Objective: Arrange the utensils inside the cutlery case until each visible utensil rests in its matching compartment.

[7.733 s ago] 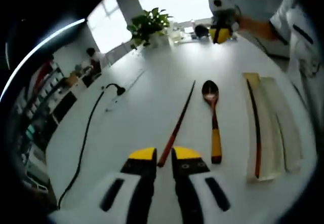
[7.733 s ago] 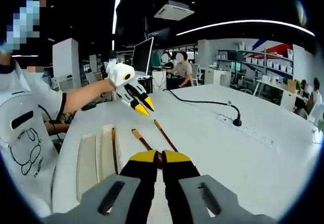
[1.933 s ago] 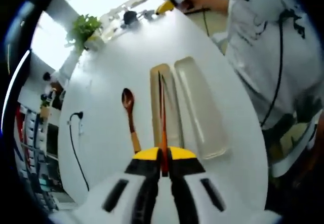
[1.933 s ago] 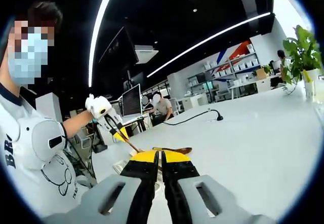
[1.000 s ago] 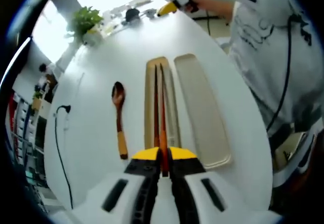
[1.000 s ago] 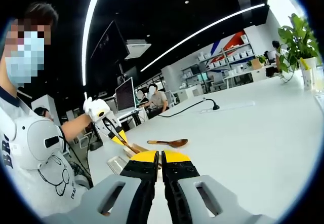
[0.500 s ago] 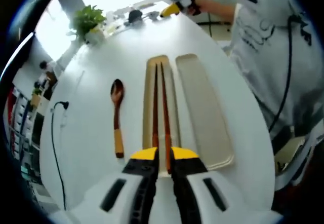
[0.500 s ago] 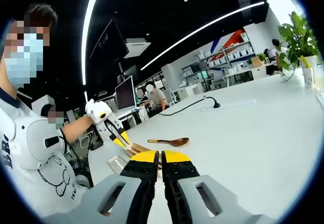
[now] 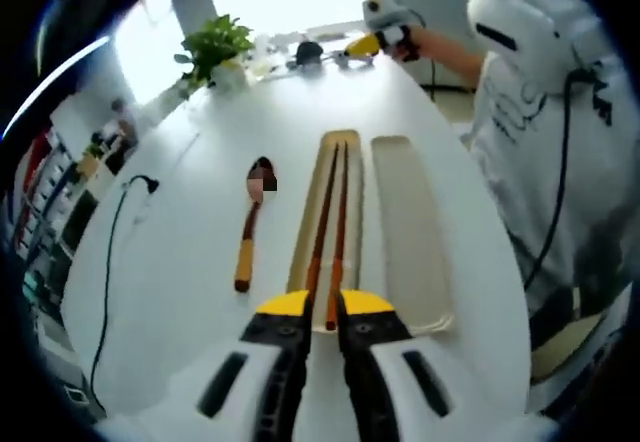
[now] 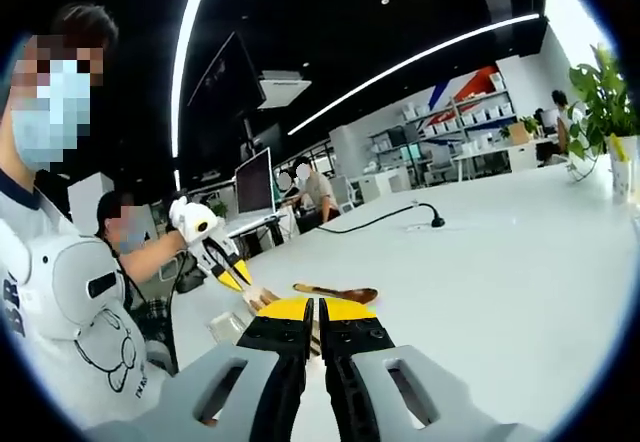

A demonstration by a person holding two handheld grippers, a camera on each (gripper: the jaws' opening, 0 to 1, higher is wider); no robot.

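So both chopsticks [image 9: 331, 224] in case [image 9: 356, 177]; spoon [image 9: 250, 224] left on table [image 9: 180, 252]. My left tongs [image 9: 321, 305] slightly apart, right tongs [image 10: 313, 308] together, empty.

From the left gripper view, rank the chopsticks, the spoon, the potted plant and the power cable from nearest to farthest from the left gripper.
1. Chopsticks, lying in the case just ahead of the left gripper.
2. Spoon, on the table, left of the case.
3. Power cable, far left.
4. Potted plant, at the table's far end.

Bare table [image 9: 190, 212] lies between spoon [image 9: 251, 224] and cable [image 9: 112, 262].
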